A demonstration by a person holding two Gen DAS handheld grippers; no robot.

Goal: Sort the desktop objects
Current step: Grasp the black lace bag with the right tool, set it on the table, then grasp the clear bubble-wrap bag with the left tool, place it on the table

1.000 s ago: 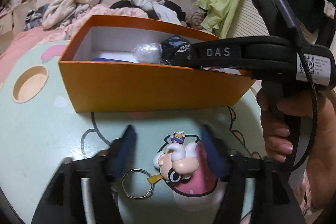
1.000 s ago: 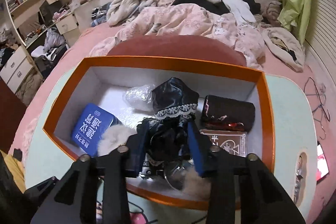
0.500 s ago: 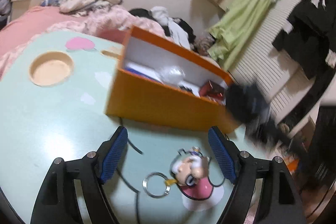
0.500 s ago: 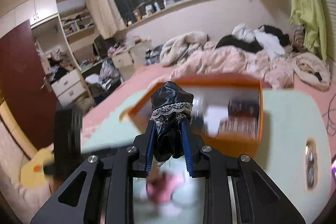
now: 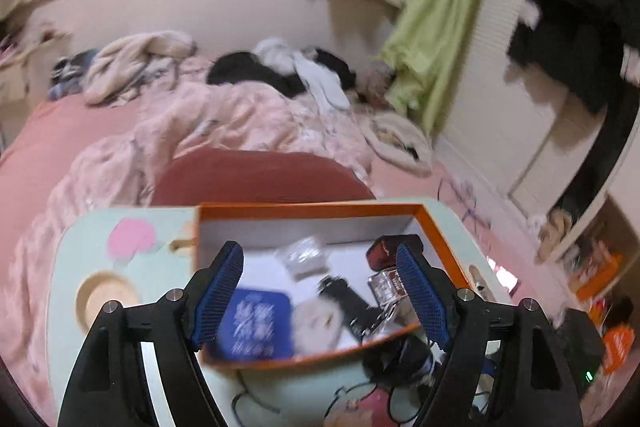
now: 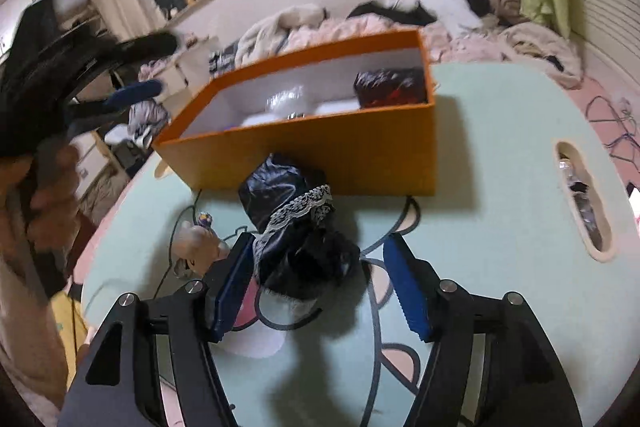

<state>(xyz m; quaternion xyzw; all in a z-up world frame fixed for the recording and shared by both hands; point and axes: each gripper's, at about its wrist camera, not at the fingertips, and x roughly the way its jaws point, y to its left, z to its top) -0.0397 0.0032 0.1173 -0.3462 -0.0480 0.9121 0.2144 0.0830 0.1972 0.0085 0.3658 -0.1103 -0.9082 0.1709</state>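
Observation:
An orange box [image 6: 320, 155] stands on the pale green table [image 6: 500, 187]. In the left wrist view the box [image 5: 444, 239] holds a blue card pack [image 5: 252, 323], a white fluffy ball [image 5: 320, 323], a dark red pouch [image 5: 384, 251] and a clear plastic wrap [image 5: 302, 257]. My left gripper [image 5: 320, 297] is open above the box. A black lace-trimmed cloth [image 6: 296, 227] lies on the table before the box. My right gripper [image 6: 316, 283] is open around it. A figure keychain [image 6: 200, 243] lies left of the cloth.
A bed with pink bedding and piled clothes [image 5: 224, 107] lies behind the table. The table has a round cup recess [image 5: 106, 295] at left and a long slot [image 6: 584, 199] at right. The left hand and its gripper body [image 6: 60, 75] show at far left.
My right gripper lifted the black cloth out of the box, set it on the table and opened. My left gripper rose from the keychain to above the box.

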